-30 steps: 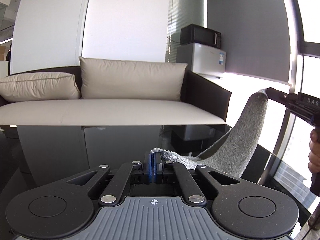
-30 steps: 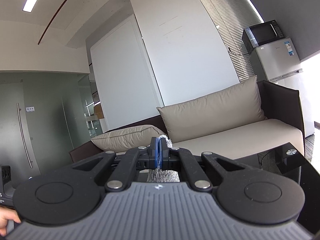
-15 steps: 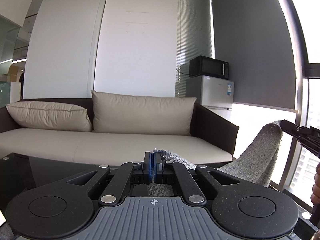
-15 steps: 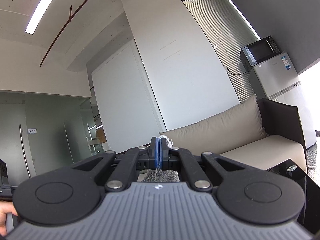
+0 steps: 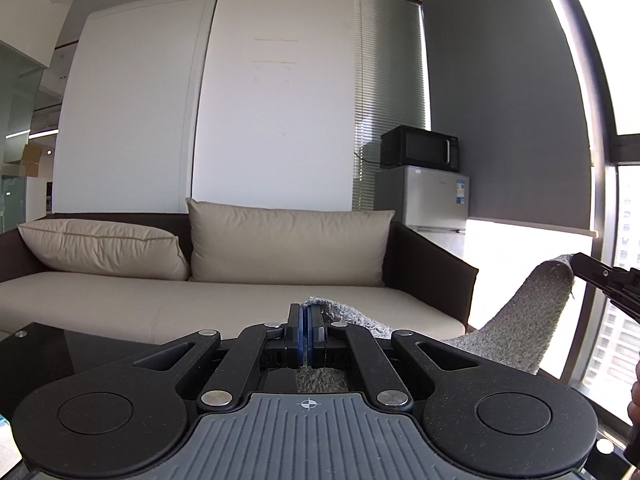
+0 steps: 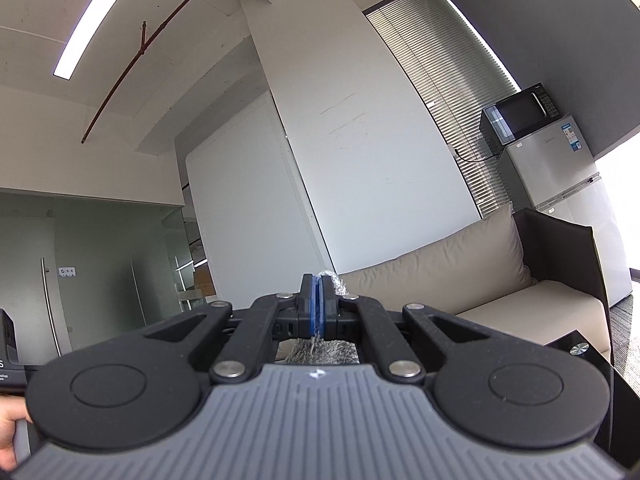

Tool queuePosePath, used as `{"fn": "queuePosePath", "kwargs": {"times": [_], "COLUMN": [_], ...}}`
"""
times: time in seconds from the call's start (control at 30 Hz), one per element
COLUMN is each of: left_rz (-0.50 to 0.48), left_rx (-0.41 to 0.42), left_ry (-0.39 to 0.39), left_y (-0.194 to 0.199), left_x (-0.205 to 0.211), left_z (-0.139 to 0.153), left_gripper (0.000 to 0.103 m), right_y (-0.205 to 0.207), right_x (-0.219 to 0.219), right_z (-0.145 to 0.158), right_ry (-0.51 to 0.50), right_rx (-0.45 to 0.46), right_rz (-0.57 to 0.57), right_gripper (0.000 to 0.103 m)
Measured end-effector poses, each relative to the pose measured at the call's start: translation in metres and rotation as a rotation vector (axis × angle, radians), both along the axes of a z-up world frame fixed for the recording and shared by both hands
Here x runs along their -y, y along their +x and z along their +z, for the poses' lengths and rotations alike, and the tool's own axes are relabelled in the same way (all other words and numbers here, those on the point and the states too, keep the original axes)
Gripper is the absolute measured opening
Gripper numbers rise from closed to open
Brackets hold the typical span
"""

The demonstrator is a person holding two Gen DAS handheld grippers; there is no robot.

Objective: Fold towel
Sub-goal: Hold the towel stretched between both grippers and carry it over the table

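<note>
Grey terry towel (image 5: 524,332) held in air, sagging between both grippers. Left gripper (image 5: 306,334) clamped on near corner; right gripper (image 6: 319,306) clamped on other corner. Beige sofa (image 5: 240,308) far behind, black glass table (image 5: 80,352) below.

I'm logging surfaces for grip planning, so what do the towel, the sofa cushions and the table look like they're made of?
Towel: grey looped terry, fuzzy pile, drapes limply.
Cushions: beige leather or faux leather, smooth with soft creases; can't tell which.
Table: probably dark glass, glossy and reflective, with a metal stud.
</note>
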State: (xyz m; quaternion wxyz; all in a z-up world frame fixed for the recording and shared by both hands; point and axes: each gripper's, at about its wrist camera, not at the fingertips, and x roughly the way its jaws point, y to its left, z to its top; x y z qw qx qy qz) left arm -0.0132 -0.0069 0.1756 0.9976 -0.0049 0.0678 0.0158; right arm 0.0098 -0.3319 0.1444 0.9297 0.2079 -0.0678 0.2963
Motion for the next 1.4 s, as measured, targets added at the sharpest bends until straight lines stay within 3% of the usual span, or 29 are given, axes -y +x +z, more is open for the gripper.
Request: {"fn": "queuePosePath", "kwargs": {"times": [0.3,0.93,1.2,1.4], "left_rz": [0.009,-0.006,0.011,0.039], "left_rx": [0.014,-0.008,-0.033,-0.066], "left_ry": [-0.001,-0.033,0.002,0.043], "left_y": [-0.016,-0.041,-0.012,0.024], "left_x": [0.0,0.0,-0.004,-0.007], "left_z": [0.013,0.008,-0.001,-0.021], "left_gripper": [0.002,0.002,0.002,0.002], "right_y": [-0.033,-0.084,-0.068,-0.025], "right_x": [0.005,0.003,-0.005,-0.017], "right_z": [0.007,0.004,-0.006,-0.025], "right_ry": [0.017,0.029,0.024,-0.005], "right_rx": [0.019,0.003,-0.038,-0.103], "right_rz": [-0.01,-0.018,-0.031,-0.036], "right_gripper": [0.001,0.001,0.001,0.001]}}
